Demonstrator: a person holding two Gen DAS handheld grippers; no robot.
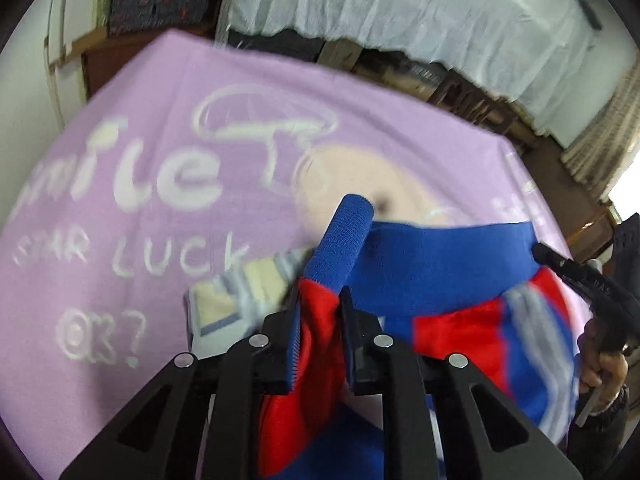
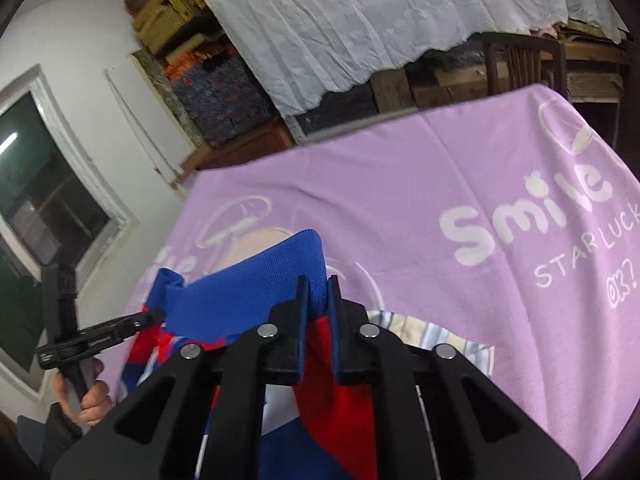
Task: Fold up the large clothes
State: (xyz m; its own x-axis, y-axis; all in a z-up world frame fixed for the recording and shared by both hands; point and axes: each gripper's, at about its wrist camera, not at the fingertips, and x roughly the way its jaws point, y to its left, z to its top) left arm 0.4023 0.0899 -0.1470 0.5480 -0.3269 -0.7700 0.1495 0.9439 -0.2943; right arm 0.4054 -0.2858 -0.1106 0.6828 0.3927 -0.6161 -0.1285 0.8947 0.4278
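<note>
A lilac printed blanket (image 1: 132, 128) fills the frame, and at lower centre a red-and-blue garment (image 1: 440, 280) hangs unfolded by its blue hem, the left gripper (image 1: 320, 304) and right gripper (image 2: 318, 292) each clamped on it, so folding appears barely begun.

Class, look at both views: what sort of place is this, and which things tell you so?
Probably a home storeroom or spare room. A lilac cartoon-print blanket covers the worktop, a white sheet drapes over stacked goods, and piled boxes stand beside a window.
</note>
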